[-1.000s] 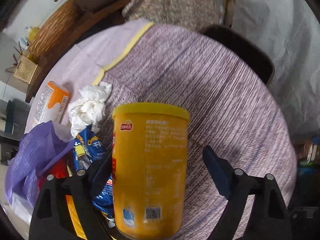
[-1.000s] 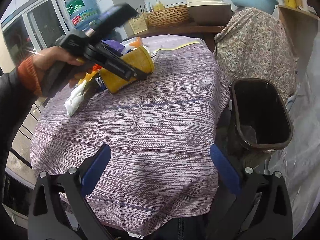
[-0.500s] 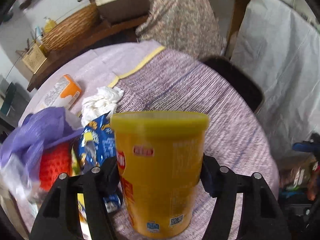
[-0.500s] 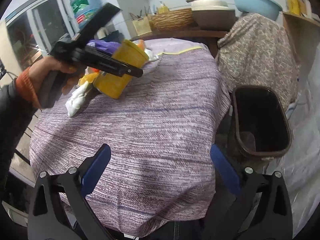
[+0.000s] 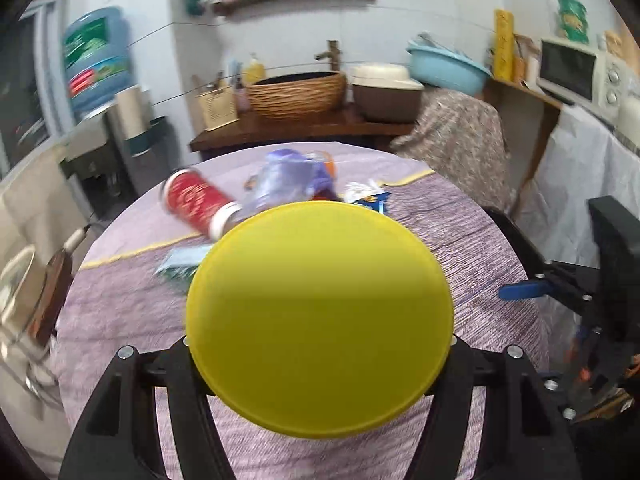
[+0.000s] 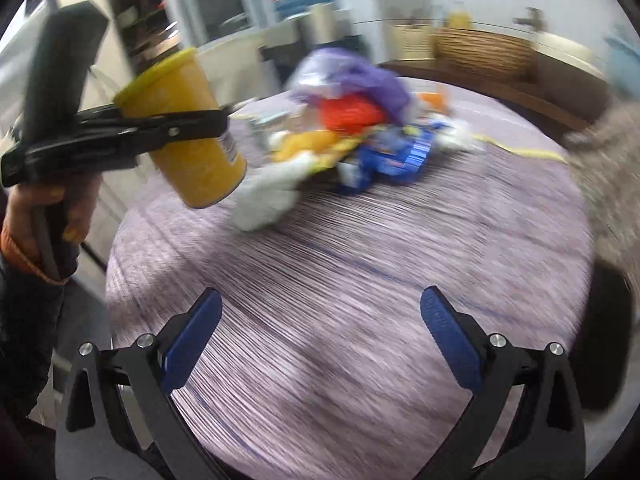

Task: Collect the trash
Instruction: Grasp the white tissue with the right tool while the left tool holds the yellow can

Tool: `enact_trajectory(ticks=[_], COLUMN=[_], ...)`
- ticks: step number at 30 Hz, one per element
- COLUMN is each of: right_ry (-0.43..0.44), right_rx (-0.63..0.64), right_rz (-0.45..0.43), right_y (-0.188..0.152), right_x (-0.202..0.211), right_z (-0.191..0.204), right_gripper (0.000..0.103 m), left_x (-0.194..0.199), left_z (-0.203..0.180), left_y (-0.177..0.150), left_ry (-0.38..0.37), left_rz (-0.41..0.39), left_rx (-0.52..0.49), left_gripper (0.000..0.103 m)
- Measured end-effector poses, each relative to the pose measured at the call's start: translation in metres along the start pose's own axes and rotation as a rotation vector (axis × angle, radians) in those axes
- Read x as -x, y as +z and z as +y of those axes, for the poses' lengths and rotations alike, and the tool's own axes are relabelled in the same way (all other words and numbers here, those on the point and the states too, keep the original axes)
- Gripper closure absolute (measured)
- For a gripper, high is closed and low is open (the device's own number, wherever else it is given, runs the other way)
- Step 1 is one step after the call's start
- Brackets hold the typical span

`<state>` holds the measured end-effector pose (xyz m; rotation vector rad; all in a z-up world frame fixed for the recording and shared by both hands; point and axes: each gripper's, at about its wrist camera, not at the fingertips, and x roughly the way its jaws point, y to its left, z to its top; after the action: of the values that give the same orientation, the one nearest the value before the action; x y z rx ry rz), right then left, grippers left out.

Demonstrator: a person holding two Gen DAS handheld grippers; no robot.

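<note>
Home kitchen: microwave (image 5: 576, 70), water jug (image 5: 96, 60), wash basin (image 5: 446, 66), cloth-covered table (image 5: 460, 216).

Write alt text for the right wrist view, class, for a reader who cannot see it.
The left gripper holds a yellow canister tilted in the air above a purple striped tablecloth. Behind lies a blurred heap of trash; the right gripper is open and empty.

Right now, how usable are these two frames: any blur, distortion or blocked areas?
Left wrist view: the yellow can held in the left gripper blocks the centre, its lid soft; the shelf and water bottle smear at the fisheye edge. Right wrist view: heavy motion blur streaks the tablecloth and trash pile; the open right gripper stays sharp.
</note>
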<state>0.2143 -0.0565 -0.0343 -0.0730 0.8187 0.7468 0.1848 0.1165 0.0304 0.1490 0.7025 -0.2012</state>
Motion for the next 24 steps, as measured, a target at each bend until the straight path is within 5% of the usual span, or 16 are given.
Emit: enact_trajectory(ticks=[5,7,14,24], right_ry=[0.051,0.056,-0.033,-0.041], right_rx=[0.112,0.135,0.147,0.109], right_rz=[0.081,0.124,0.222,0.220], right_y=[0.044,0.056,0.076,0.070], right_x=[-0.049,-0.071,-0.137,-0.143], right_z=[0.045,0.057,0.075,0.066], right_gripper=[0.007,0.016,0.029,0.075], left_x=[0.026,0.030,0.034,0.028], left_z=[0.031,0.039,0.063,0.066], left_y=[-0.026,-0.035,-0.058,-0.064], left_ry=[0.069,0.085,0.090,0.071], left_rz=[-0.017,-0.009,-0.008,-0.007], left_rx=[0.065,0.084,0.138,0.148], left_gripper=[0.038,0.038,0.038,0.038])
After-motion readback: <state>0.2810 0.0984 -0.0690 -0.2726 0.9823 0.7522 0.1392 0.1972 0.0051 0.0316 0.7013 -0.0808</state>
